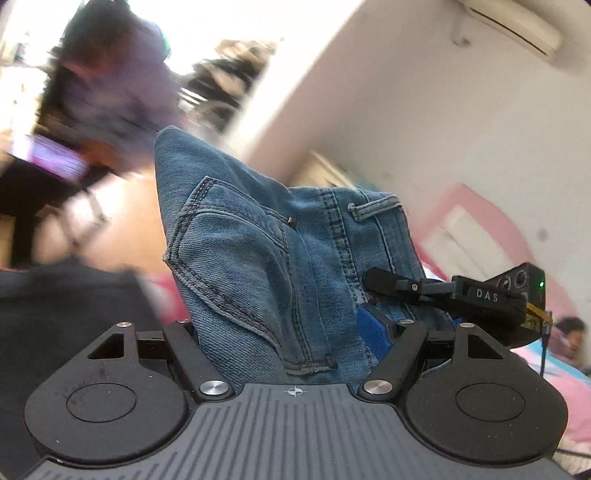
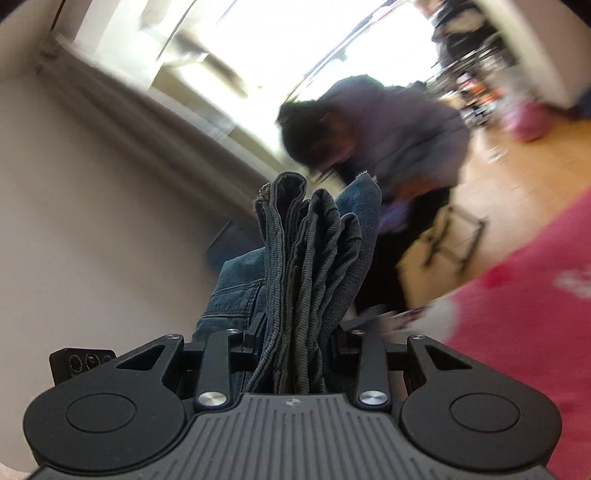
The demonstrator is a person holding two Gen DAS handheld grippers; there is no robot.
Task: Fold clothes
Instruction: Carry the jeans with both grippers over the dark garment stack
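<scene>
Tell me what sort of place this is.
Probably a home bedroom: a wall air conditioner, pink bedding under the work, a wooden floor, and a bright window.

Daylight floods in from a far window (image 2: 258, 48), blown out to white glare. The background smears with heavy motion blur, while the near jeans (image 1: 258, 258) stay sharp. Fisheye bending curves the dark edges.

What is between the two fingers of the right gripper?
In the right wrist view, bunched layers of the jeans fill the right gripper, pinched between its fingers.
</scene>
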